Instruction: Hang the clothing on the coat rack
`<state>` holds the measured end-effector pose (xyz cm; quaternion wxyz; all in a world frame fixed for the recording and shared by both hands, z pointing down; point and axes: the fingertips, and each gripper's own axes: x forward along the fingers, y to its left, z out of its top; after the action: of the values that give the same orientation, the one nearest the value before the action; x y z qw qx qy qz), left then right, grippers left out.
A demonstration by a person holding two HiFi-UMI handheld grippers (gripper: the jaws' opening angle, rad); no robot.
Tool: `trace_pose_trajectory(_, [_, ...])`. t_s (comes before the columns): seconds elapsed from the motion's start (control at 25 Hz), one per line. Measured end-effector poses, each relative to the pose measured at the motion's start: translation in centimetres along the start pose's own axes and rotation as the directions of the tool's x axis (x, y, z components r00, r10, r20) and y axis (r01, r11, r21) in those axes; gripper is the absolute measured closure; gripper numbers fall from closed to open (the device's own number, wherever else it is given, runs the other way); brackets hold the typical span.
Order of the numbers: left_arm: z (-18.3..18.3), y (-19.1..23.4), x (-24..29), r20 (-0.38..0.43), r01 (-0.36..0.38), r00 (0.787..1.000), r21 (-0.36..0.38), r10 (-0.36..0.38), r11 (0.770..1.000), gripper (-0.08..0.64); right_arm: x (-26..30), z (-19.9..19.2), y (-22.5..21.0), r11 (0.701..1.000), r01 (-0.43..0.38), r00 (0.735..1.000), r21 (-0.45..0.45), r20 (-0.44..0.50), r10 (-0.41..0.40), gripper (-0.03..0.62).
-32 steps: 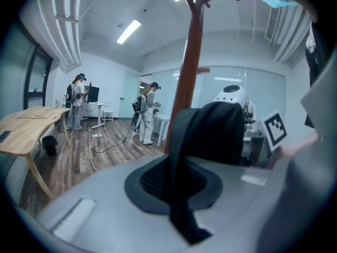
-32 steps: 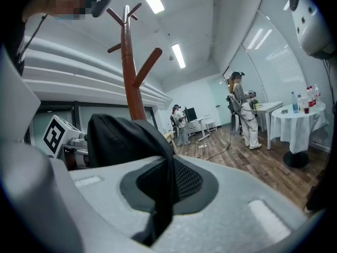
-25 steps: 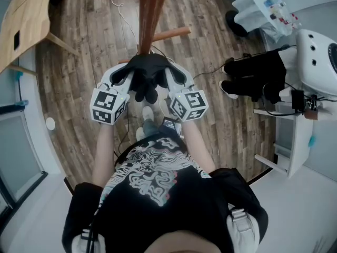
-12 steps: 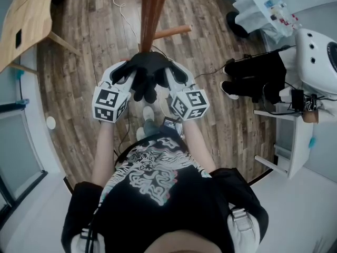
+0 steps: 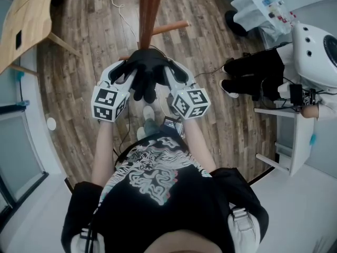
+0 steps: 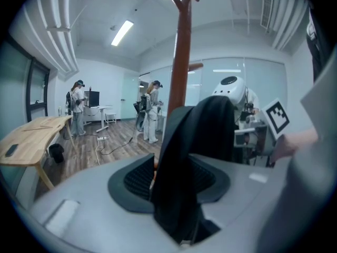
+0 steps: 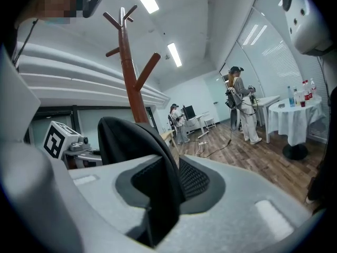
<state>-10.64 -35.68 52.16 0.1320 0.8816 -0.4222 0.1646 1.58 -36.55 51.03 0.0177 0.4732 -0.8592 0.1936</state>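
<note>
A black garment (image 5: 143, 77) is bunched between my two grippers, right in front of the brown wooden coat rack pole (image 5: 149, 15). My left gripper (image 5: 125, 74) has just been opening. The black cloth (image 6: 192, 152) still stands between its jaws, with a thin gap showing beside the left pad. My right gripper (image 5: 169, 74) is shut on the same cloth (image 7: 131, 136), which folds up over its jaws. The rack pole (image 6: 182, 51) rises just behind the cloth, and its upper pegs (image 7: 122, 20) branch out overhead.
A light wooden table (image 5: 23, 15) stands at the left. A white robot (image 5: 316, 46) and a white stand (image 5: 295, 136) are at the right, with a person's dark legs (image 5: 253, 78) nearby. A cable (image 5: 124, 20) lies on the wood floor. People (image 6: 150, 109) stand in the background.
The left gripper's jaws have spread apart around the black cloth. Both hands and the garment stay in nearly the same place by the rack pole.
</note>
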Motion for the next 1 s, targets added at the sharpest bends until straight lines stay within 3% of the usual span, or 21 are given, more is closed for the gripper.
trace_pose_trajectory(0.36, [0.1,-1.1,-0.9,-0.001,-0.005,1.0,0.001,0.005,1.0,0.425,-1.9,0.3,0.2,0.999,0.007,1.0,0.037,0.011,-0.008,0.509])
trace_pose_trajectory(1.0, [0.3,-2.5,-3.9,0.023,-0.008,1.0,0.005,0.008,1.0,0.425,-4.6,0.6,2.1,1.0,0.007,0.999,0.022,0.046,-0.008,0.515])
